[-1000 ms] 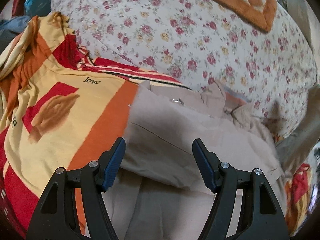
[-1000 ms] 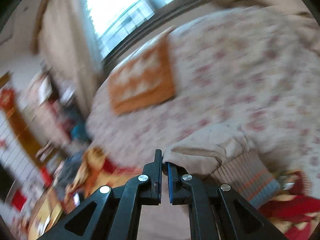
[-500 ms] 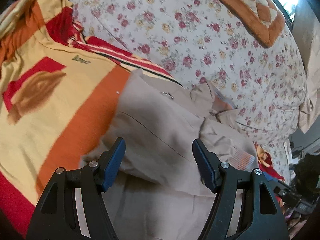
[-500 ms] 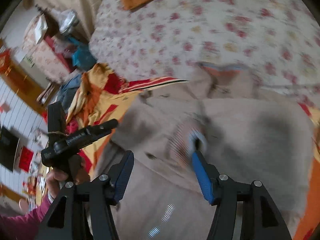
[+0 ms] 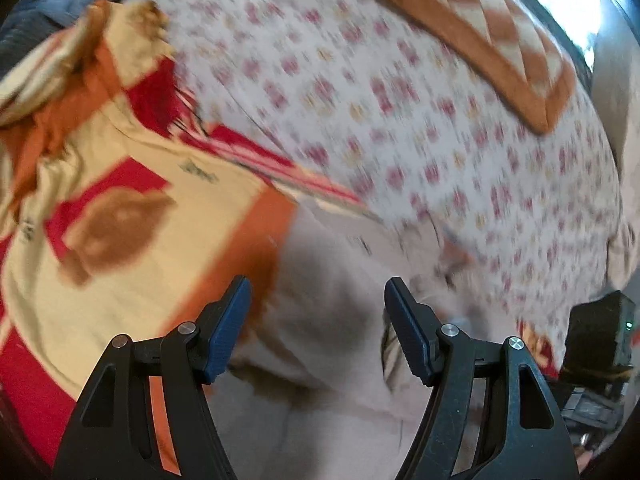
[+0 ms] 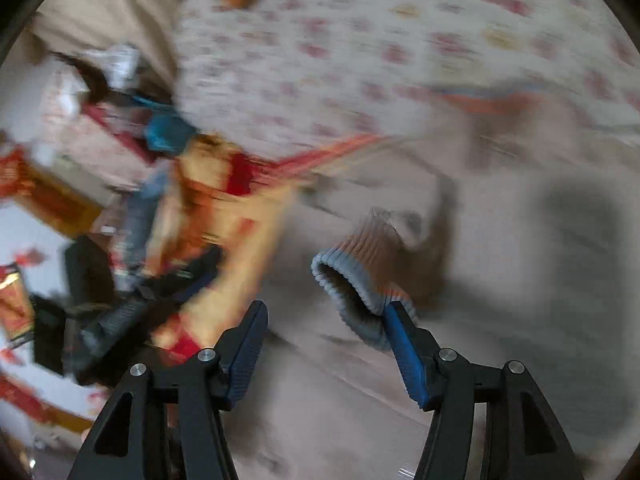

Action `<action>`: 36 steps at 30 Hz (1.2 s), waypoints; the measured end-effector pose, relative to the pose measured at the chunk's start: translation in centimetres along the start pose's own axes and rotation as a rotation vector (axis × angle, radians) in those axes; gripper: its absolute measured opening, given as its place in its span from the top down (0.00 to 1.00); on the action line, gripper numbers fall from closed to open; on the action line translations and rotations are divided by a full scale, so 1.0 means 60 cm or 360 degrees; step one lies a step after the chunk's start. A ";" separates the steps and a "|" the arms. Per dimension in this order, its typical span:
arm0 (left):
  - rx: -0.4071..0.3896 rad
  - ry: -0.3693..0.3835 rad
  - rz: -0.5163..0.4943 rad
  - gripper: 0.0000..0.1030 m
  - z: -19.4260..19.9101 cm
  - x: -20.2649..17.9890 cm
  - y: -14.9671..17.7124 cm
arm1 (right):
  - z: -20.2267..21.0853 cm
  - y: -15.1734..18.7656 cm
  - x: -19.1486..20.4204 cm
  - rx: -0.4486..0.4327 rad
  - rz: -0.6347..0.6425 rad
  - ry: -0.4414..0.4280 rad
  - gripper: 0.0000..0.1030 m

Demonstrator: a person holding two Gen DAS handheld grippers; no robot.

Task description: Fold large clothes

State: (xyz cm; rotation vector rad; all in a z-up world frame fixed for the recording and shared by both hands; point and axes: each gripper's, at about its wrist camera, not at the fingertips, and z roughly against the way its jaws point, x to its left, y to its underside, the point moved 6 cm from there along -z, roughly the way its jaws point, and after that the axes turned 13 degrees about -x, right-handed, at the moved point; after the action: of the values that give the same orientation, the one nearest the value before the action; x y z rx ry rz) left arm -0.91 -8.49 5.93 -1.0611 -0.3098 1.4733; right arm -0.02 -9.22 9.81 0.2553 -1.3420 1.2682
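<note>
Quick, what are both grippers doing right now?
Left gripper: open, holding nothing.
Right gripper: open, just let go; ribbed cuff touches one finger.

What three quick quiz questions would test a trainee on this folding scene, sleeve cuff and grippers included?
1. True or false: the right gripper is clamped on the ribbed sleeve cuff.
2. What lies directly ahead of the left gripper? A) the beige jacket B) the orange checked cushion C) the floral bedspread
3. Fill in: to the left of the jacket, in the left wrist view, lies a yellow, orange and ____ blanket.

Key: 1 false: its jaws have just been opening, and the cuff rests loose by one fingertip. 2 A. 3 red.
</note>
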 end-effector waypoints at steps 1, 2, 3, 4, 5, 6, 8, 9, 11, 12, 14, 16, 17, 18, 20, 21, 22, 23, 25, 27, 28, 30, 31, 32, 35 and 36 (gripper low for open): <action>-0.0029 -0.0018 0.0029 0.32 0.005 0.011 -0.010 | -0.011 -0.009 0.028 -0.0012 -0.0021 -0.0093 0.43; -0.0056 -0.0030 0.0084 0.32 0.010 0.027 -0.019 | -0.019 -0.014 0.046 -0.0014 -0.0038 -0.0143 0.43; -0.0063 -0.0028 0.0124 0.32 0.012 0.036 -0.023 | -0.026 -0.020 0.063 -0.0016 -0.0044 -0.0174 0.43; -0.0063 -0.0021 0.0164 0.32 0.014 0.043 -0.026 | -0.028 -0.023 0.076 -0.0025 -0.0029 -0.0176 0.43; -0.0052 -0.0012 0.0194 0.32 0.014 0.048 -0.026 | -0.024 -0.025 0.086 -0.0038 -0.0004 -0.0170 0.43; -0.0034 -0.0001 0.0203 0.32 0.013 0.049 -0.023 | -0.013 -0.025 0.093 -0.0051 0.0021 -0.0171 0.43; -0.0007 0.0017 0.0175 0.32 0.012 0.042 -0.018 | 0.012 -0.028 0.094 -0.0078 0.0043 -0.0146 0.43; 0.0004 0.0027 0.0151 0.32 0.013 0.033 -0.012 | 0.038 -0.037 0.088 -0.0115 0.0053 -0.0092 0.43; 0.0017 0.0058 0.0112 0.32 0.014 0.015 -0.002 | 0.094 -0.074 0.079 -0.0225 0.0074 0.0003 0.43; 0.0020 0.0075 0.0094 0.32 0.015 0.007 0.001 | 0.124 -0.097 0.081 -0.0295 0.0084 0.0026 0.43; 0.0027 0.0101 0.0055 0.32 0.016 -0.008 0.009 | 0.201 -0.158 0.094 -0.0479 0.0095 0.0039 0.42; 0.0044 0.0106 0.0026 0.32 0.013 -0.015 0.017 | 0.283 -0.215 0.116 -0.0658 0.0095 0.0041 0.29; 0.0059 0.0102 0.0012 0.32 0.010 -0.017 0.022 | 0.317 -0.232 0.123 -0.0734 0.0090 0.0057 0.14; 0.0078 0.0097 0.0005 0.32 0.006 -0.019 0.027 | 0.358 -0.247 0.127 -0.0817 0.0079 0.0100 0.06; 0.0122 0.0106 -0.0003 0.32 -0.001 -0.022 0.037 | 0.393 -0.249 0.121 -0.0839 0.0082 0.0183 0.06; 0.0141 0.0111 0.0000 0.32 -0.004 -0.024 0.042 | 0.400 -0.241 0.113 -0.0819 0.0093 0.0235 0.06; 0.0153 0.0118 0.0003 0.32 -0.006 -0.026 0.046 | 0.404 -0.224 0.094 -0.0780 0.0110 0.0312 0.06; 0.0168 0.0124 -0.0002 0.32 -0.009 -0.029 0.050 | 0.402 -0.204 0.071 -0.0746 0.0122 0.0391 0.06; 0.0195 0.0125 -0.0015 0.32 -0.015 -0.036 0.058 | 0.386 -0.151 0.011 -0.0646 0.0149 0.0591 0.06; 0.0213 0.0129 -0.0027 0.32 -0.021 -0.043 0.067 | 0.367 -0.087 -0.069 -0.0505 0.0122 0.0756 0.07; 0.0227 0.0138 -0.0035 0.32 -0.024 -0.047 0.071 | 0.362 -0.063 -0.102 -0.0463 0.0094 0.0812 0.08; 0.0260 0.0166 -0.0053 0.32 -0.030 -0.059 0.082 | 0.360 -0.022 -0.166 -0.0383 0.0053 0.0942 0.14; 0.0275 0.0182 -0.0064 0.32 -0.033 -0.066 0.088 | 0.360 -0.003 -0.197 -0.0342 0.0052 0.1031 0.16; 0.0292 0.0199 -0.0072 0.32 -0.036 -0.073 0.094 | 0.362 0.011 -0.220 -0.0316 0.0056 0.1114 0.18; 0.0361 0.0235 -0.0083 0.32 -0.056 -0.093 0.117 | 0.370 0.030 -0.267 -0.0327 -0.0043 0.1138 0.18; 0.0374 0.0241 -0.0079 0.32 -0.063 -0.097 0.123 | 0.370 0.032 -0.279 -0.0342 -0.0129 0.1066 0.18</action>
State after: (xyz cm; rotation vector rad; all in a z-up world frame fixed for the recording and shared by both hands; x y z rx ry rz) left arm -3.74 -16.87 1.01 -0.9613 -0.0531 1.3400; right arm -9.69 -34.19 2.14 -0.2501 -0.8631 1.0020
